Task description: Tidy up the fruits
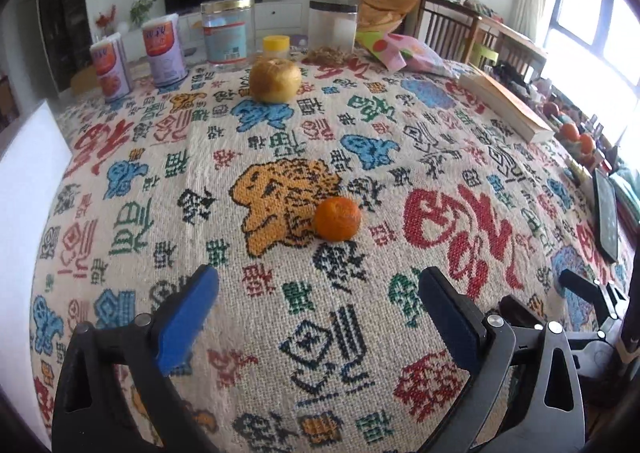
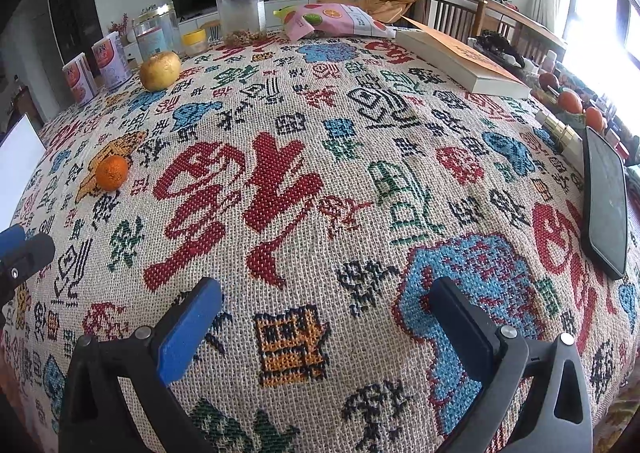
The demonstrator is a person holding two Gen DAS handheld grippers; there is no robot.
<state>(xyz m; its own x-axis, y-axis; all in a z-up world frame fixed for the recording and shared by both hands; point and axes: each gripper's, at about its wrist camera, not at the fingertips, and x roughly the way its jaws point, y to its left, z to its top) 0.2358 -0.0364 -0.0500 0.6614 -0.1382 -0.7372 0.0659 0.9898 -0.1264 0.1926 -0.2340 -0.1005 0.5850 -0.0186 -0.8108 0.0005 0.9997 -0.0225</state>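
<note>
Both tools spread, left tool (image 1: 320,293), right tool (image 2: 326,301), over woven cloth (image 1: 280,133); dimpled round orange (image 1: 337,218) ahead.

A table under a tablecloth (image 1: 280,141) fills both views. In the left wrist view, a tangerine (image 1: 337,218) lies on the cloth just ahead of the left gripper (image 1: 316,317). An apple (image 1: 275,79) sits well behind it, toward the far edge. Behind the apple stand a small jar (image 1: 275,47) and a larger jar (image 1: 227,30); two cans (image 1: 136,56) stand side by side to their left. A snack bag (image 1: 400,49) lies at the far right, with a book (image 1: 504,103) nearer along the right edge. In the right wrist view, a phone (image 2: 606,205) lies at the right edge, ahead and right of the right gripper (image 2: 326,329). The tangerine (image 2: 112,172) lies far left.
</note>
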